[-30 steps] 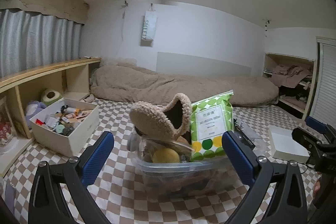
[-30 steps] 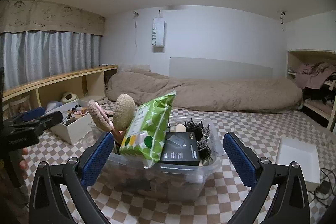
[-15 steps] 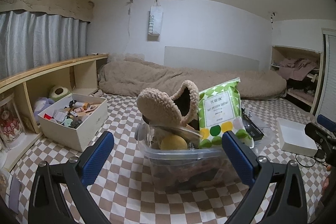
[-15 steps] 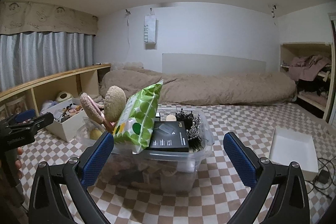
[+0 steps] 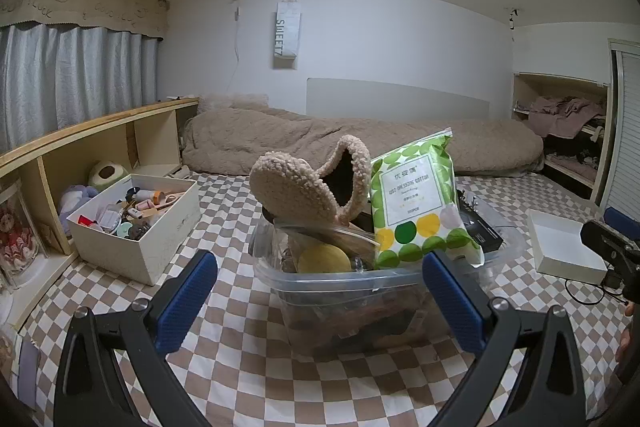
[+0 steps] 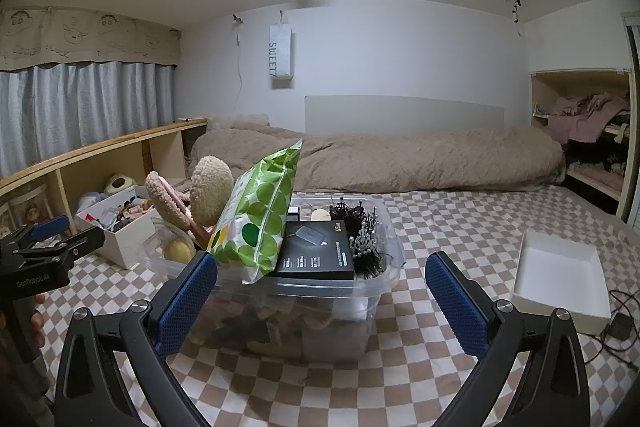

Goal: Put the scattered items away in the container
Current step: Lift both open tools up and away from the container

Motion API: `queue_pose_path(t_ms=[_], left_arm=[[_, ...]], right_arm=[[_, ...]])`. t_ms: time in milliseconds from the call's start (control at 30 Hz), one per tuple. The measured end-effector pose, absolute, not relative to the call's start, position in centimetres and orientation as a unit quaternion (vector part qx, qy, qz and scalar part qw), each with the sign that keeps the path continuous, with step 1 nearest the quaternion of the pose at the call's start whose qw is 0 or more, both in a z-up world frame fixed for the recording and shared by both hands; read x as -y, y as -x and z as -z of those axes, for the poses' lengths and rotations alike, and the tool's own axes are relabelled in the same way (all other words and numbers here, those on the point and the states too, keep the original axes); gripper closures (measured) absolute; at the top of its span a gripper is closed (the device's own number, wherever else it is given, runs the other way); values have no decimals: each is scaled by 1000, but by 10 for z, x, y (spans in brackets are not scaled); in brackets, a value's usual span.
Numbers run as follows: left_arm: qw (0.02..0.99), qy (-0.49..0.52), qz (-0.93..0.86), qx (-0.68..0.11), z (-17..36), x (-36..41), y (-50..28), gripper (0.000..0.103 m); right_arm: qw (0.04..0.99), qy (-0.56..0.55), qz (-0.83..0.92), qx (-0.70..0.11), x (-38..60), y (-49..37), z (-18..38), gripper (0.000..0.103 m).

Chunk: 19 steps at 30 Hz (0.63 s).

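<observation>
A clear plastic container [image 5: 360,291] stands on the checkered bed cover [image 5: 248,379], well in from its edges, and it is filled above its rim. A fuzzy beige slipper [image 5: 304,187] pokes up at the side nearer the wooden shelf [image 5: 92,135], with a yellow ball [image 5: 324,259] just under it against the clear wall. A green dotted cotton-pad pack [image 5: 416,203] leans upright in the middle, and a black box [image 6: 316,247] lies flat beside it, partly under the pack's lower edge. A black beaded hair ornament [image 6: 360,231] sits next to the box towards the far rim. The left gripper [image 5: 318,291] hovers in front of the container with its blue-padded fingers spread wide and nothing between them. The right gripper [image 6: 320,291] is likewise spread wide and empty, facing the container from the other side. A white box of small items [image 5: 136,227] rests on the cover near the shelf edge, well apart from the container. An empty white lid [image 6: 560,283] lies on the cover towards the open cupboard side, with a dark cable [image 6: 620,323] just beside it. A rolled beige duvet [image 6: 400,159] stretches along the far edge of the bed, under the wall.
</observation>
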<state>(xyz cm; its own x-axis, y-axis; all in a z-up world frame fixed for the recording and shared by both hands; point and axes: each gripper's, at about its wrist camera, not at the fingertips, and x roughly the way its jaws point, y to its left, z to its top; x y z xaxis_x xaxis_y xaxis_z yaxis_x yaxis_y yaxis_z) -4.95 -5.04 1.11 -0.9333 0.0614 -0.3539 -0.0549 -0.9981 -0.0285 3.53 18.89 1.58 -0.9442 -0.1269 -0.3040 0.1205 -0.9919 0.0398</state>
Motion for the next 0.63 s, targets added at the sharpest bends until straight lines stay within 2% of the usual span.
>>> queue_pose_path(t_ms=[633], left_arm=[[26, 173, -984, 11, -13, 49, 48, 0]], right_arm=[[62, -163, 985, 5, -182, -32, -11, 0]])
